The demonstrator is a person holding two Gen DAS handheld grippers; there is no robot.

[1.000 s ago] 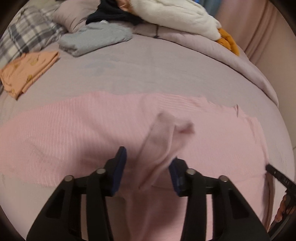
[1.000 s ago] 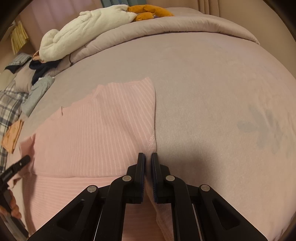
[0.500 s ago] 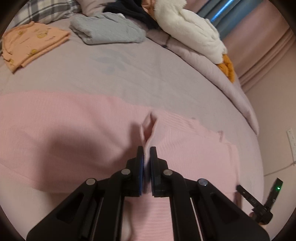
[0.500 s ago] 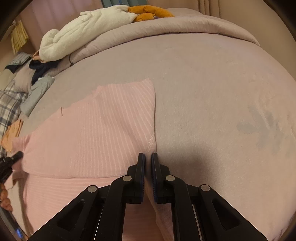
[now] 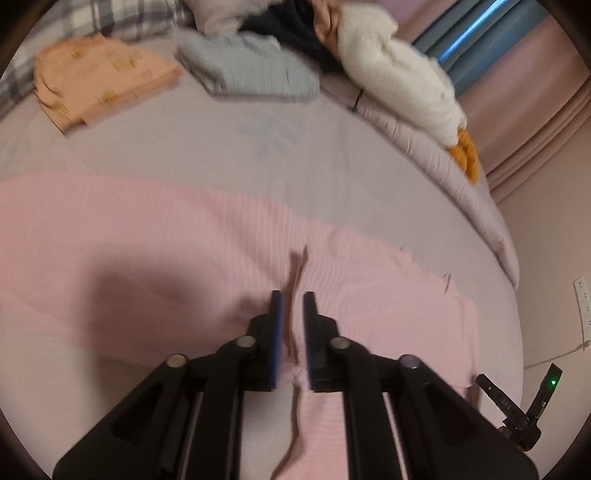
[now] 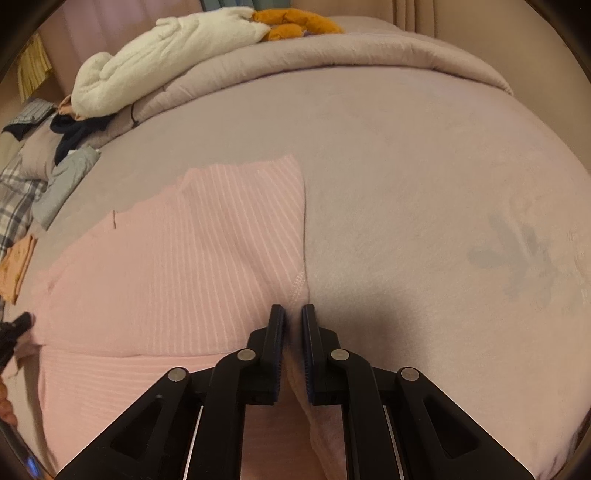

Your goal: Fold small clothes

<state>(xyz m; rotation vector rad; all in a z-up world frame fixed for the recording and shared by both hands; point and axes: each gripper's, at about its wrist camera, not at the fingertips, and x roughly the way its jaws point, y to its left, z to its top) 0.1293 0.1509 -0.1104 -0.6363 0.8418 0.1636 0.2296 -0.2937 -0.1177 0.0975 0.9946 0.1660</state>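
**Bed with pink garment, both grippers pinching fabric**

Mauve bed [image 6: 424, 177] fills both views, rumpled duvet [image 6: 332, 55] along the far edge. Pink ribbed garment [image 6: 207, 251] lies spread flat on the bed near the cameras, one part folded over itself. White fluffy item [image 5: 399, 70] sits on the duvet, orange plush [image 6: 295, 22] touching it. Folded grey top [image 5: 251, 70] and folded orange top [image 5: 99, 77] lie side by side at the far side, well apart from the pink garment. Left gripper [image 5: 292, 299] nearly closed, a raised pink fold between its jaws. Right gripper [image 6: 293, 314] nearly closed, pinching the garment's stitched corner edge. Left view blurred.
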